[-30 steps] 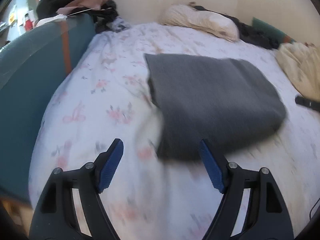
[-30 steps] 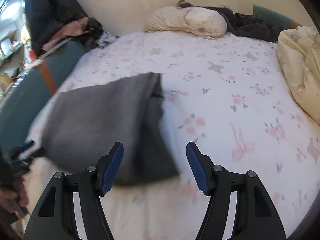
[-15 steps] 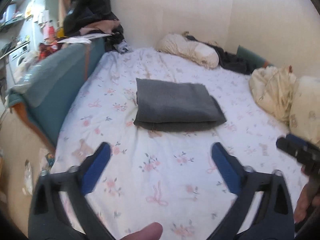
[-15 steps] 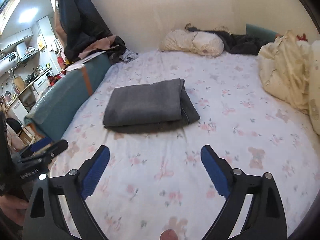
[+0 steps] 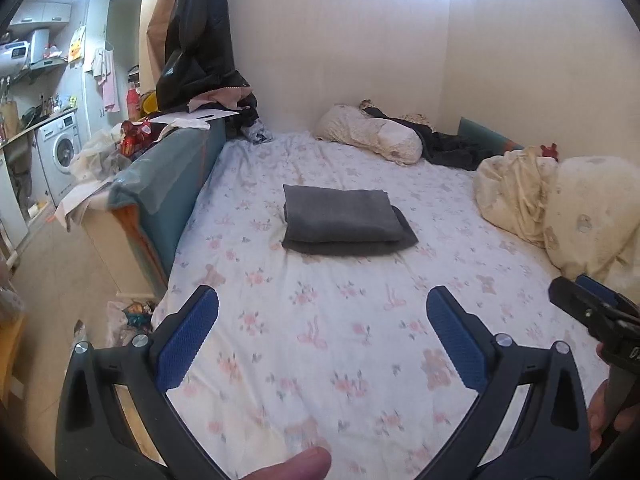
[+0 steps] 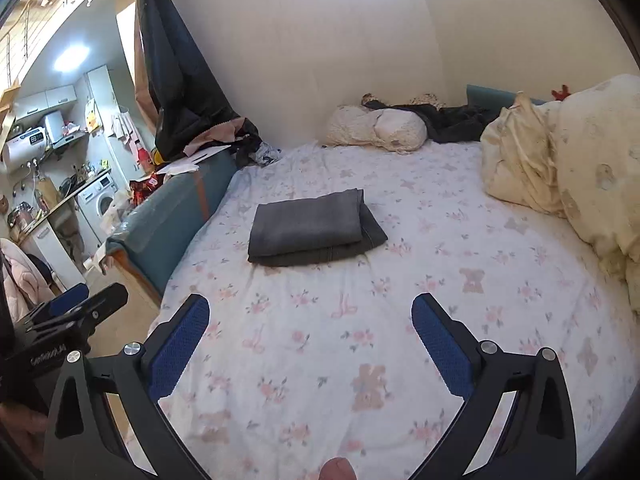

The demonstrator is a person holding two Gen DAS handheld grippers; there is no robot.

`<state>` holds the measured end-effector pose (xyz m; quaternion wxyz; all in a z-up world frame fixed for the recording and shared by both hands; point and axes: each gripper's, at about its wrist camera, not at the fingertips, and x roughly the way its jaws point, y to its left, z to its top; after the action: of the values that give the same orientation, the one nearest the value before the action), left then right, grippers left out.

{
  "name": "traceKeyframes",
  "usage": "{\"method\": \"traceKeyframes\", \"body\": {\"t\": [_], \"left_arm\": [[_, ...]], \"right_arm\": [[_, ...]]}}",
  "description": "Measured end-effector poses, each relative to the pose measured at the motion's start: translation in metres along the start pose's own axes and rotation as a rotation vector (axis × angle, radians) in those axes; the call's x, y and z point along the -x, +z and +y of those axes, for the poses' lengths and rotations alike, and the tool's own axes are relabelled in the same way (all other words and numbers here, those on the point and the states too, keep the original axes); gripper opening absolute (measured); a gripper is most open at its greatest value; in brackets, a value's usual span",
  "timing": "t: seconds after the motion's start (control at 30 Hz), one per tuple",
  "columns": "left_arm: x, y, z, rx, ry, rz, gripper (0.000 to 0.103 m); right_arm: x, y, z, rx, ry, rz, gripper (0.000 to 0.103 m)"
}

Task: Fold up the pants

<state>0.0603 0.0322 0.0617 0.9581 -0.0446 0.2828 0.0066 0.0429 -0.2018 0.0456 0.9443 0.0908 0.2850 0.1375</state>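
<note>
floral sheets cover the bed that fills most of both views, with cream walls behind it. the pants, dark grey, lie folded into a neat rectangle near the middle of the bed, touching neither gripper. a pillow sits at the far end beside a heap of dark clothes, and a cream duvet is bunched along the right side. on the left, a teal sofa back borders the bed; beyond it stands a washing machine. the left gripper hangs above the near sheet with jaws spread wide, holding nothing. the right gripper does likewise. white lettering on the left gripper's body is too blurred to read.
</note>
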Motion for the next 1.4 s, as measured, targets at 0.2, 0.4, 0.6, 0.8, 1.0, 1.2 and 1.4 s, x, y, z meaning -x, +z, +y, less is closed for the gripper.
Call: {"method": "traceKeyframes", "body": {"t": [0.2, 0.4, 0.6, 0.8, 1.0, 1.2, 1.4], "left_arm": [[0.036, -0.023, 0.001, -0.023, 0.032, -0.014, 0.103], [0.059, -0.044, 0.004, -0.002, 0.023, 0.004, 0.103], [0.075, -0.073, 0.012, 0.007, 0.024, -0.018, 0.103], [0.063, -0.087, 0.008, -0.022, 0.043, -0.022, 0.103], [0.044, -0.096, 0.001, -0.061, 0.083, 0.006, 0.103], [0.044, -0.095, 0.011, 0.017, 0.048, 0.022, 0.103], [0.050, -0.094, 0.005, 0.002, 0.037, 0.002, 0.103]], "right_arm": [[0.043, -0.022, 0.007, 0.011, -0.019, -0.026, 0.103], [0.072, -0.044, 0.012, 0.038, -0.034, -0.045, 0.103], [0.087, -0.069, 0.021, 0.089, -0.108, -0.081, 0.103], [0.078, -0.096, 0.018, 0.083, -0.125, -0.063, 0.103], [0.066, -0.095, 0.020, 0.094, -0.123, -0.087, 0.103], [0.063, -0.099, 0.026, 0.121, -0.131, -0.081, 0.103], [0.062, -0.103, 0.029, 0.131, -0.115, -0.063, 0.103]]}}
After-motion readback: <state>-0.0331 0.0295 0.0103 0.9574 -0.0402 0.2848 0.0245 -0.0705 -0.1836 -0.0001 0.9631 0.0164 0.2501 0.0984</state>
